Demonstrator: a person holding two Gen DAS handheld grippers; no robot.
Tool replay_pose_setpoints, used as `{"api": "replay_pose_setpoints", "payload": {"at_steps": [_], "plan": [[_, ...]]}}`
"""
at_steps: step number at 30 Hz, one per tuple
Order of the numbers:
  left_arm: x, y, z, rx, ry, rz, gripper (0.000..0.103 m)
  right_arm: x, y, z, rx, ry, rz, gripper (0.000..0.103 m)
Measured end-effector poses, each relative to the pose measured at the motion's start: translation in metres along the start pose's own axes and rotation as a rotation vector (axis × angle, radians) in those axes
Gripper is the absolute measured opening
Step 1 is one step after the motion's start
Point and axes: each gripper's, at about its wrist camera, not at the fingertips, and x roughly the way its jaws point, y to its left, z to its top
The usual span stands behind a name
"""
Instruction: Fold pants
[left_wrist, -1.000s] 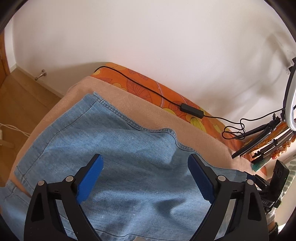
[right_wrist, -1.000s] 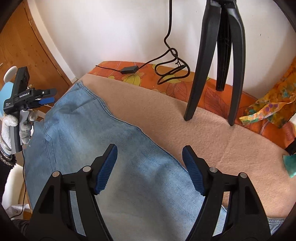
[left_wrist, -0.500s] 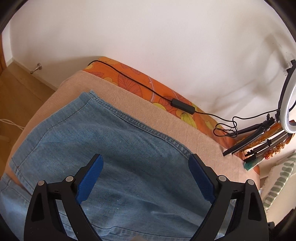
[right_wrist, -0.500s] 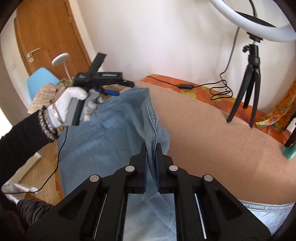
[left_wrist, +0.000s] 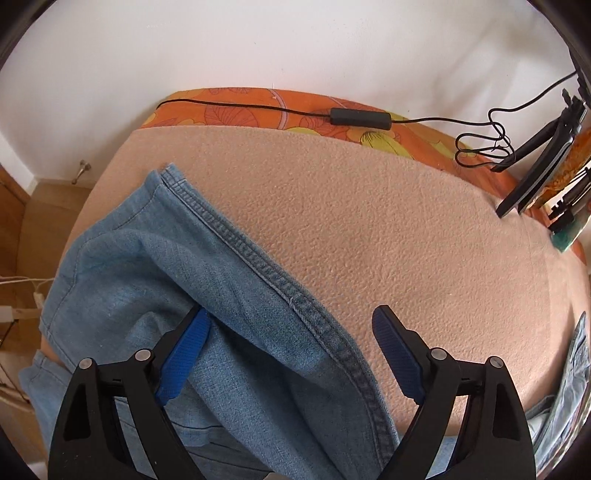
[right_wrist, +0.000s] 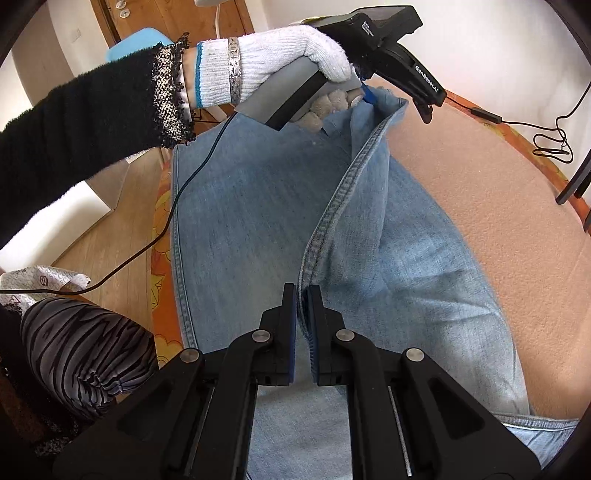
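The light blue denim pants (right_wrist: 258, 206) lie on the peach fleece blanket (left_wrist: 369, 221), their seamed edge raised and pinched by the right gripper (right_wrist: 302, 295), while the left gripper (left_wrist: 295, 343), jaws wide, straddles that edge; next, it must clamp.

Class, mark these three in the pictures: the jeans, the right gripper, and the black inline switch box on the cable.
jeans (right_wrist: 240, 221), right wrist view, flat denim of the spread leg.
right gripper (right_wrist: 302, 295), right wrist view, between the fingertips clamping the seam.
black inline switch box (left_wrist: 360, 118), left wrist view, middle of its casing.
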Motion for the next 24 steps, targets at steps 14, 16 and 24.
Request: {"api": "replay_pose_setpoints", "payload": {"at_steps": [14, 16, 24], "plan": [[-0.065, 0.065, -0.042, -0.151, -0.270, -0.195, 0.007, -0.030, 0.014, 0.001, 0.046, -0.062, -0.125, 0.005], [-0.084, 0.075, -0.053, -0.170, -0.310, -0.211, 0.007, -0.039, 0.018, 0.004, 0.048, -0.074, -0.148, 0.004], [-0.144, 0.120, -0.139, -0.296, -0.444, -0.302, 0.007, -0.070, 0.055, -0.001, 0.010, -0.088, -0.248, 0.004]]}}
